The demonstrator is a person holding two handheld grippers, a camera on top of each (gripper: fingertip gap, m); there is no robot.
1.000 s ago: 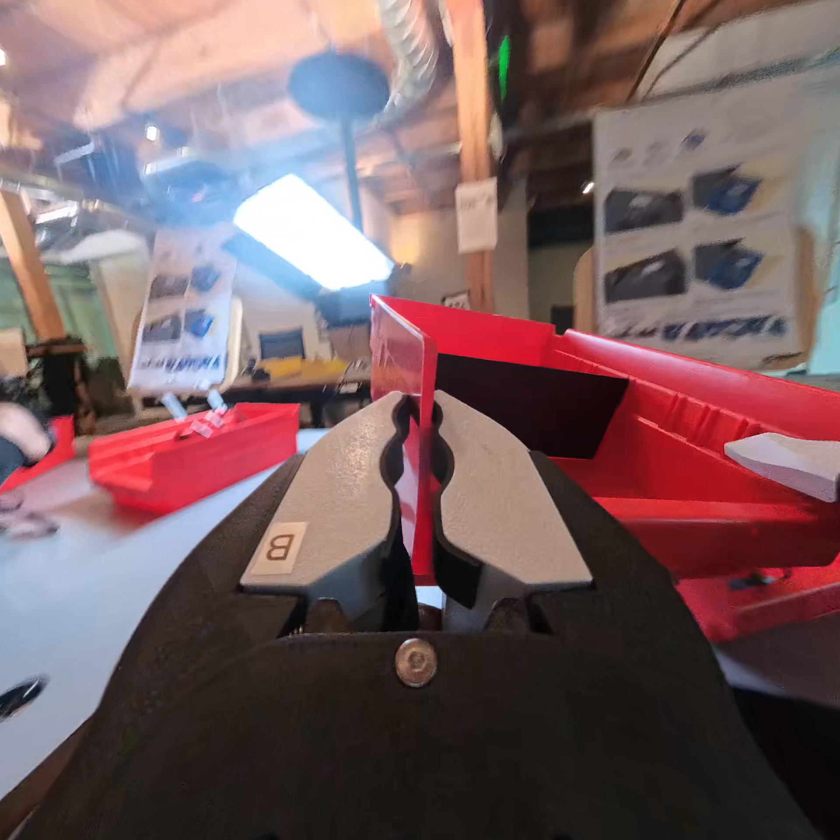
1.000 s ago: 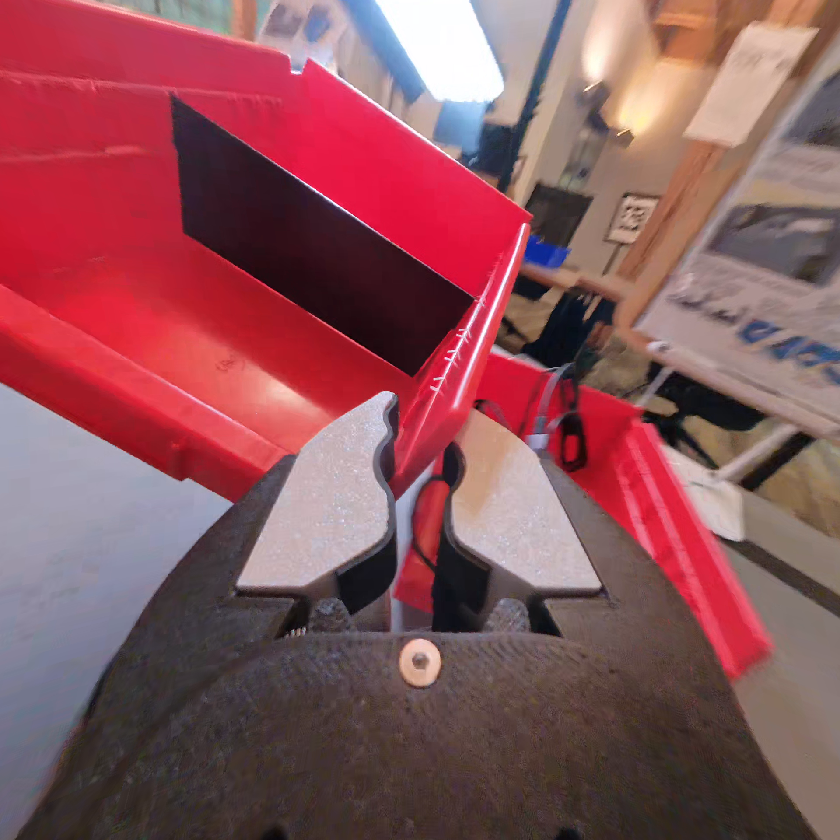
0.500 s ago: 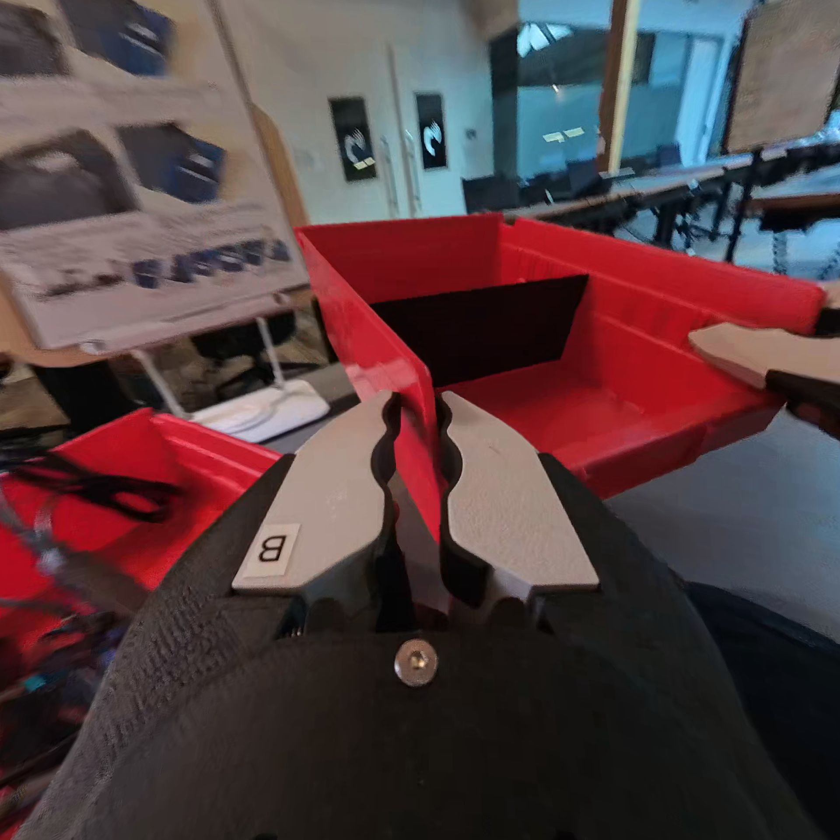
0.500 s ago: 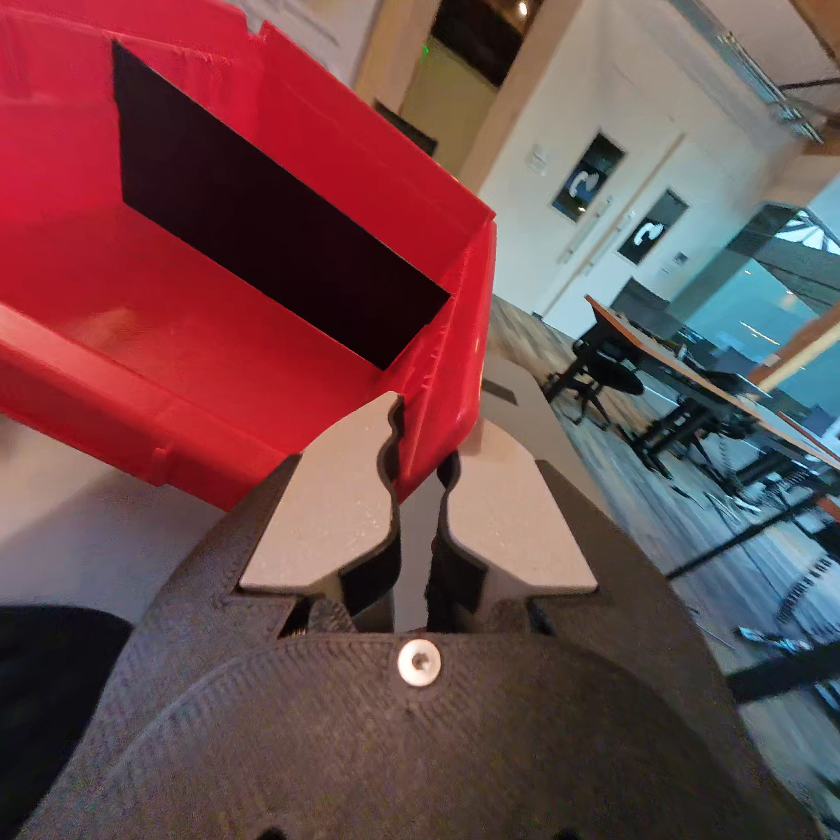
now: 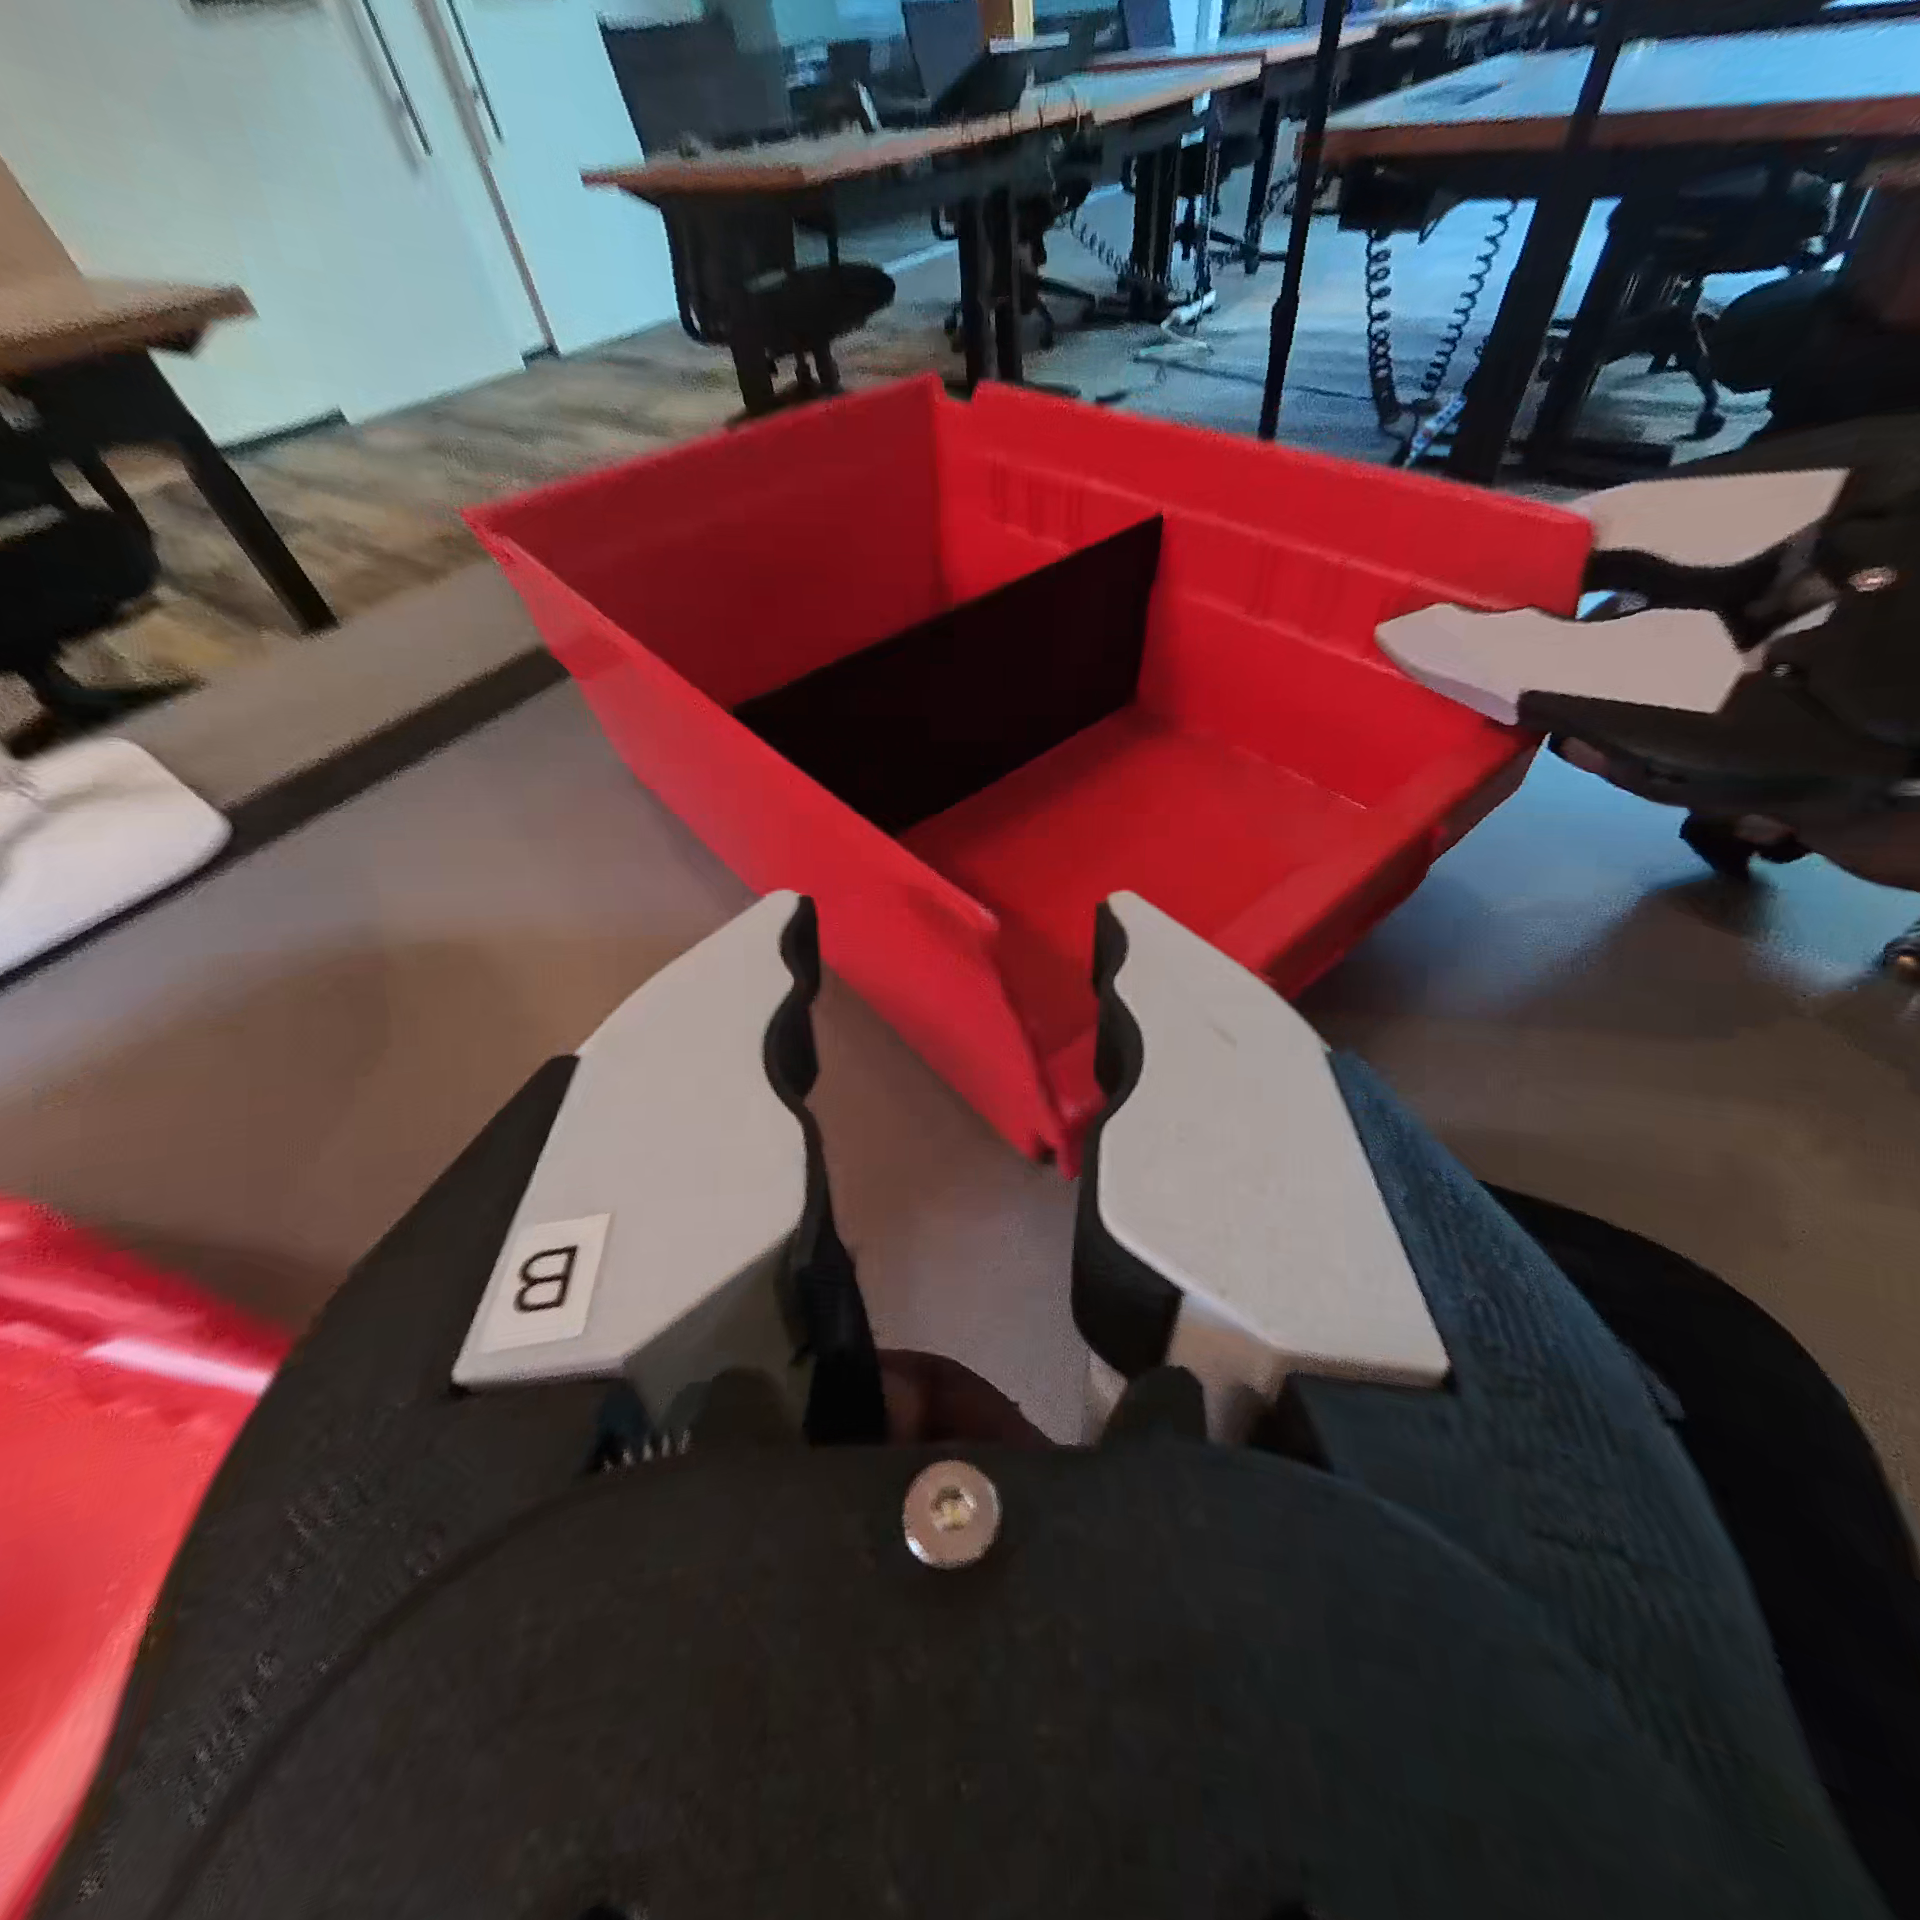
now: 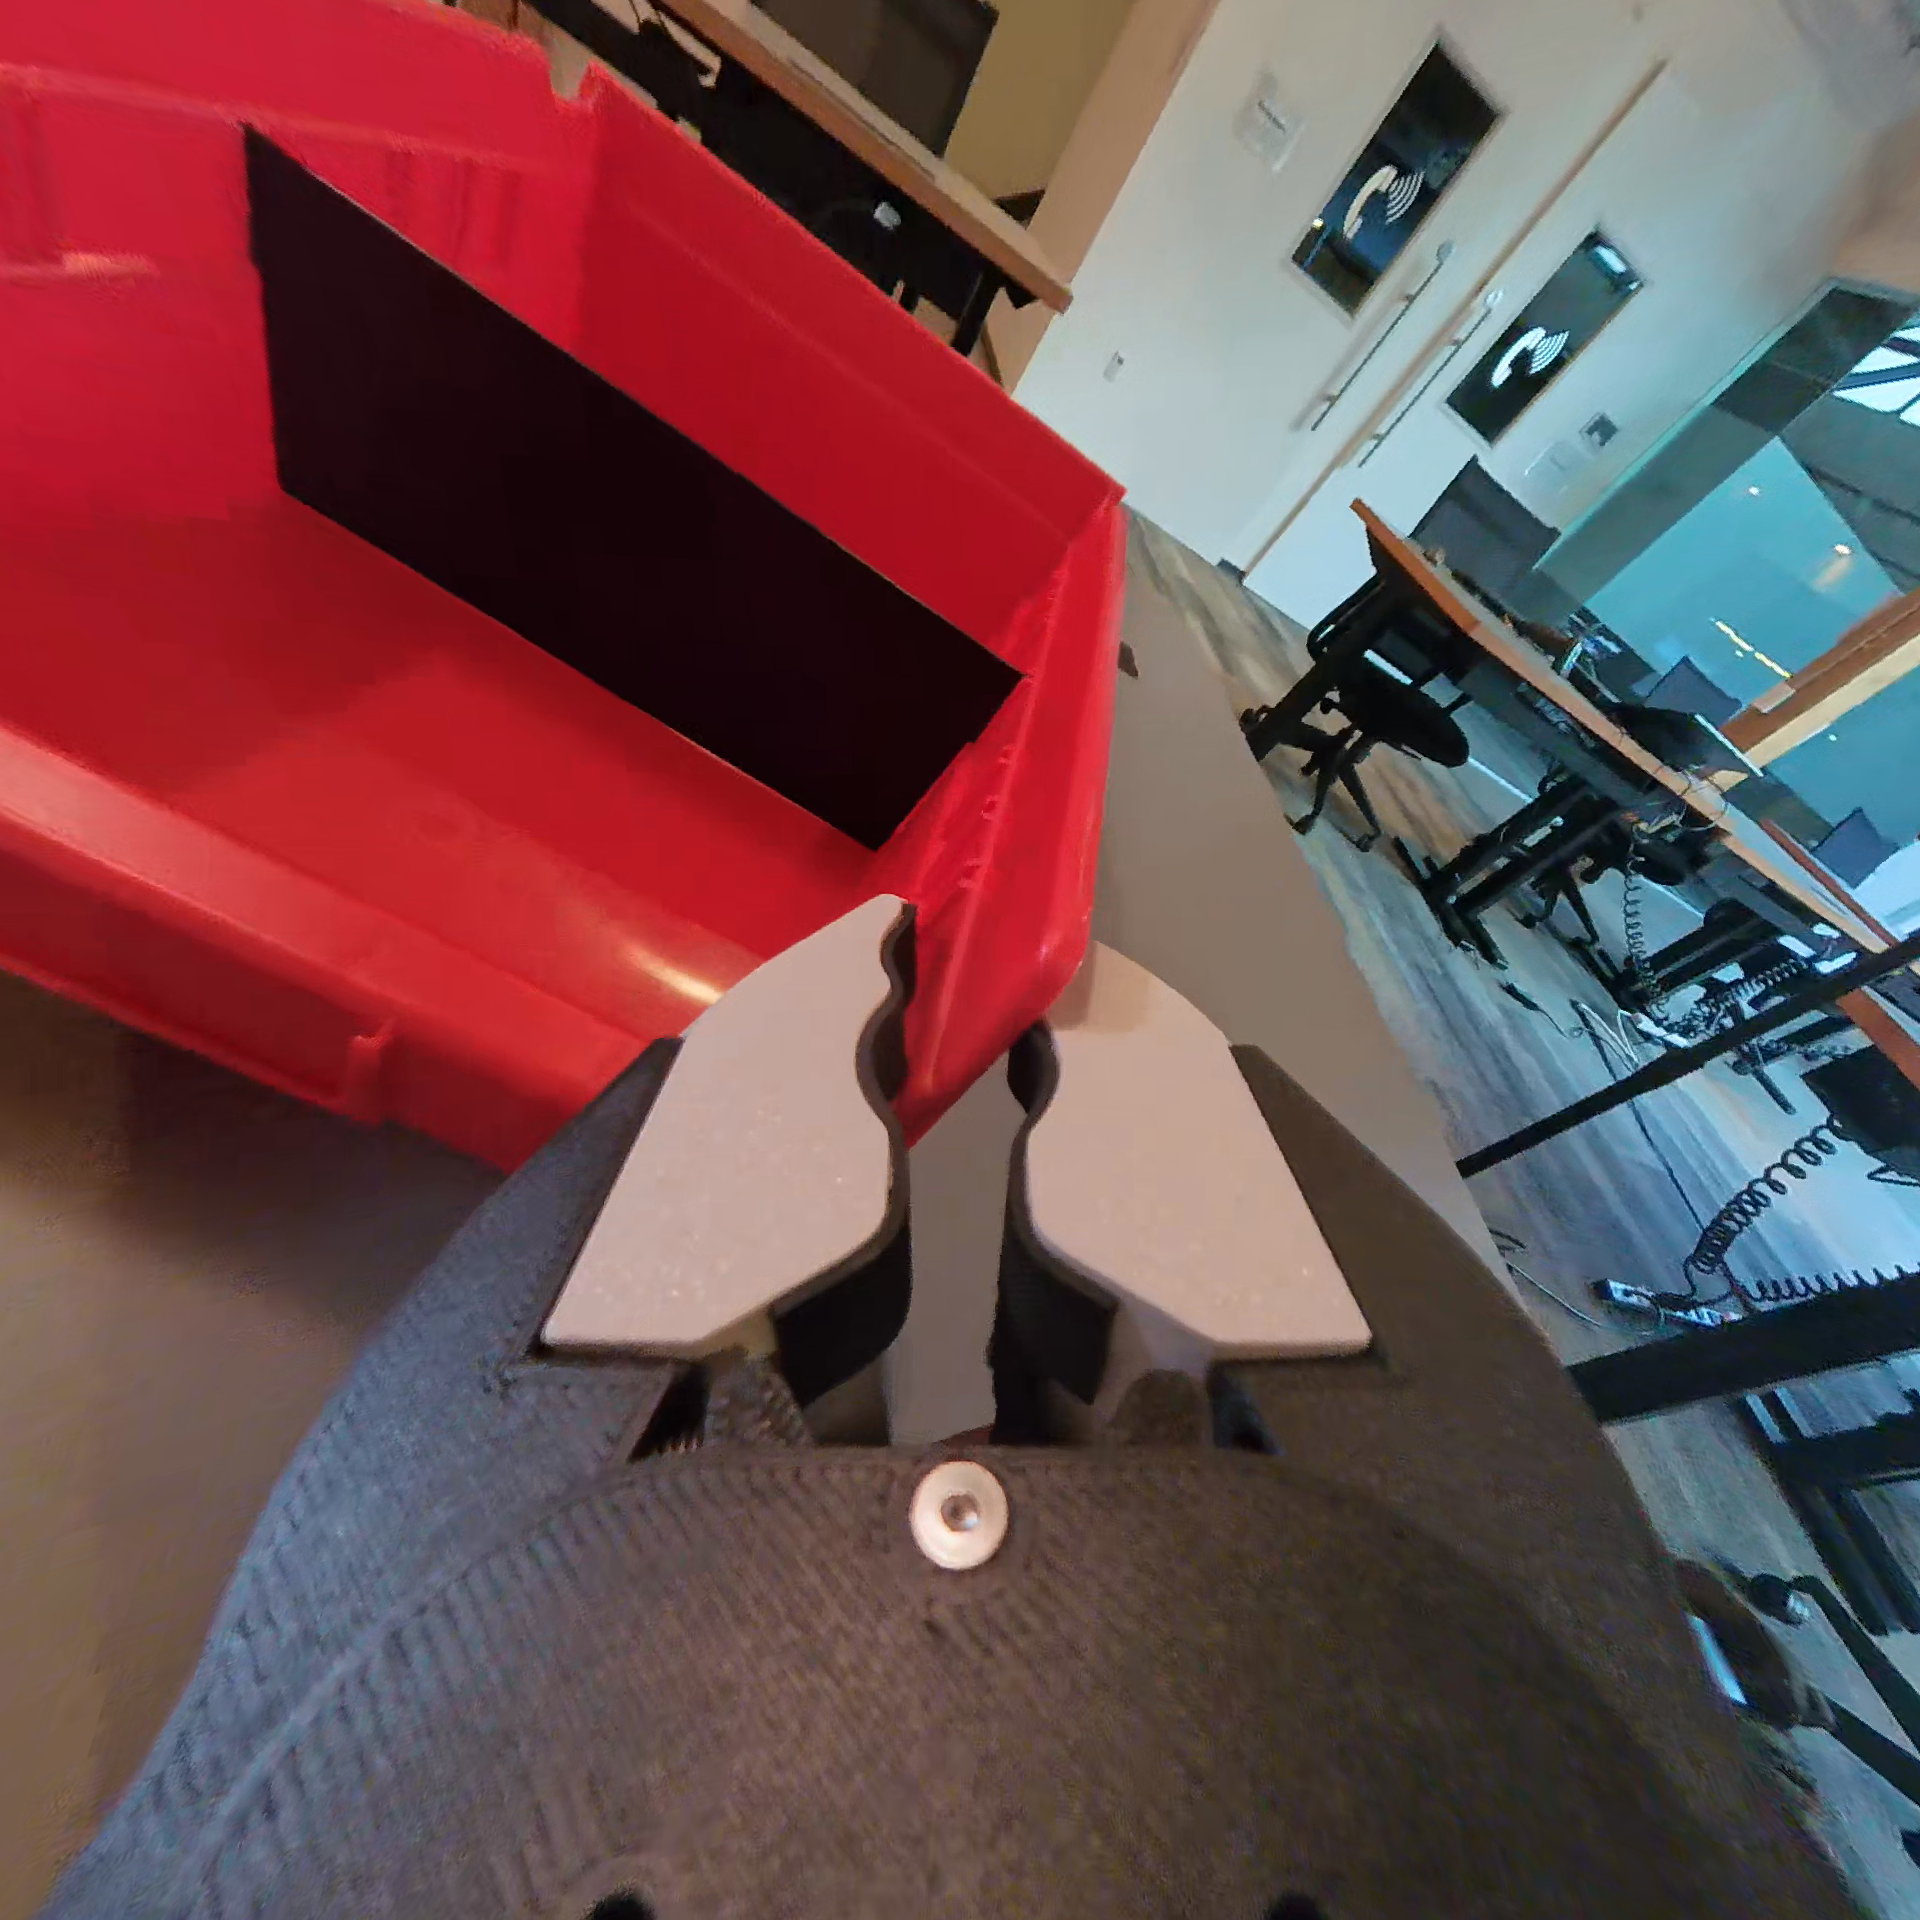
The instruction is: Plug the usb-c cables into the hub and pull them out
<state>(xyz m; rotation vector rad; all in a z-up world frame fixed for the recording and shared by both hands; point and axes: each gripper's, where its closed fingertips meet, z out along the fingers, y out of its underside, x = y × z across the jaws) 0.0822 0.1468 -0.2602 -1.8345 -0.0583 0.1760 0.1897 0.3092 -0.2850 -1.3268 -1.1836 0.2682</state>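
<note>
A red bin [image 5: 727,582] with a black divider [image 5: 966,696] sits on the grey table [image 5: 416,935]; both compartments look empty. My left gripper [image 5: 951,914] is open, with the bin's near corner between its fingers and untouched. My right gripper [image 6: 997,956] is shut on the bin's side wall [image 6: 997,831] near a front corner. It also shows in the left wrist view [image 5: 1486,571] at the bin's far right corner. The bin [image 6: 312,675] and divider [image 6: 582,540] fill the right wrist view. No USB-C cable or hub is in view.
Part of another red bin [image 5: 94,1455] lies at the lower left. The table's edge [image 6: 1195,831] runs just beyond the held bin. A white stand base [image 5: 83,831] is on the floor, with desks [image 5: 1039,135] and office chairs beyond. My right fingertips sit around 20 centimetres from my left ones.
My left gripper has opened and let go of the bin's wall. Both views have swung round and tipped down, and the bin now rests level on the table. The right gripper keeps its hold.
</note>
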